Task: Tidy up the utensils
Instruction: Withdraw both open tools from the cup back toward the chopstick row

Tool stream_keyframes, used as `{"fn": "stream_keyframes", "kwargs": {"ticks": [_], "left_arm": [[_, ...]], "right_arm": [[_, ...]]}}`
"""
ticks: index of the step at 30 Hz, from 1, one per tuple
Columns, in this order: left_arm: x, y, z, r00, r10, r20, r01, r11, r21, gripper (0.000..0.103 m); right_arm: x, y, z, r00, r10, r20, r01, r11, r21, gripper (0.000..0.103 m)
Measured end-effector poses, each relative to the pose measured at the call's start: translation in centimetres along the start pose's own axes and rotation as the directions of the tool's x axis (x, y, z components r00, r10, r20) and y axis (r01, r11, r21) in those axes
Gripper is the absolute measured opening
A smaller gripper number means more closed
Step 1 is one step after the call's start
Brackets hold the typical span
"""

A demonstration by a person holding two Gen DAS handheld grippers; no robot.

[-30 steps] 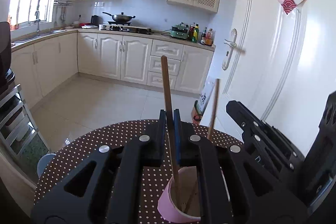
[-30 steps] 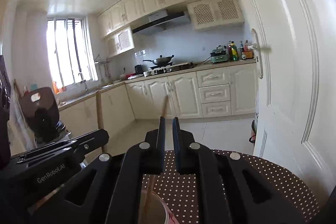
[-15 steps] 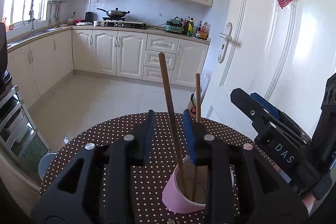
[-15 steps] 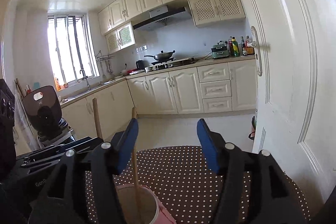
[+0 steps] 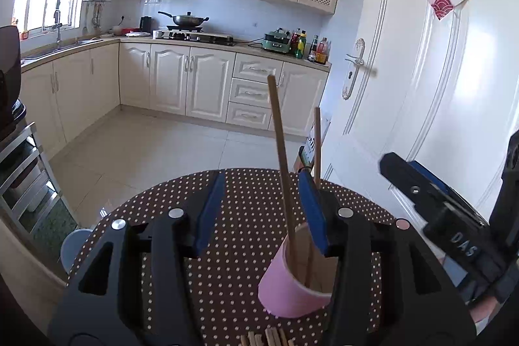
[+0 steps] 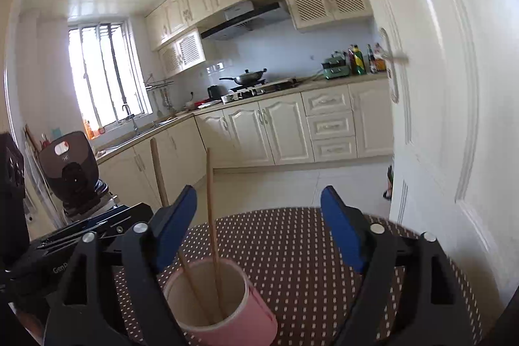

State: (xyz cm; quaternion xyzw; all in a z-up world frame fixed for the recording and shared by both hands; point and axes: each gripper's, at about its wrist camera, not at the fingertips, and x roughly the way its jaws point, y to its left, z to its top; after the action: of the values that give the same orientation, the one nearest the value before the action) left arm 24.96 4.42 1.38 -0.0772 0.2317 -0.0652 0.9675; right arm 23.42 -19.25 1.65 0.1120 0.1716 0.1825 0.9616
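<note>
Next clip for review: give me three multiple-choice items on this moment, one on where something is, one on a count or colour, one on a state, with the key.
1. Where are the chopsticks?
A. Flat on the table
B. Standing in the pink cup
C. Held in a hand-held gripper

2. How many chopsticks stand in the cup?
A. Two
B. Four
C. None

3. What is the state of the right hand-held gripper?
A. Shut on a chopstick
B. Shut on nothing
C. Open

Key: 1 B, both sticks rise from inside the cup; 2 A, two sticks show in both views; 3 C, its blue pads stand wide apart, touching neither stick.
</note>
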Motion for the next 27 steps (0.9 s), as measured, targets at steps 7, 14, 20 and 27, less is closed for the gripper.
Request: {"fn": "stream_keyframes", "kwargs": {"ticks": [7,14,20,27], "left_arm": [[-1.4,0.4,-1.5,0.998,0.053,-0.024,-0.053,0.998,0.019,0.052],[-2.8,1.1,-3.2,0.994,0.092,-0.056,-0.091,0.996,0.018,0.054],[-4.2,1.9,-4.9,0.989,0.126,-0.08,-0.125,0.992,0.019,0.054],[-5.8,2.7,-6.8,0.98,0.167,-0.111,-0.168,0.986,0.0,0.055]], "right_arm": [[-2.1,-0.4,-1.4,0.999,-0.022,-0.038,0.023,0.999,0.027,0.084],[-3.3,0.3,-3.4,0.994,-0.027,-0.106,0.03,0.999,0.027,0.087],[-4.2,1.2,-5.3,0.987,-0.022,-0.157,0.027,0.999,0.025,0.09],[-4.9,1.6,-6.7,0.98,-0.04,-0.197,0.05,0.998,0.046,0.094]]}}
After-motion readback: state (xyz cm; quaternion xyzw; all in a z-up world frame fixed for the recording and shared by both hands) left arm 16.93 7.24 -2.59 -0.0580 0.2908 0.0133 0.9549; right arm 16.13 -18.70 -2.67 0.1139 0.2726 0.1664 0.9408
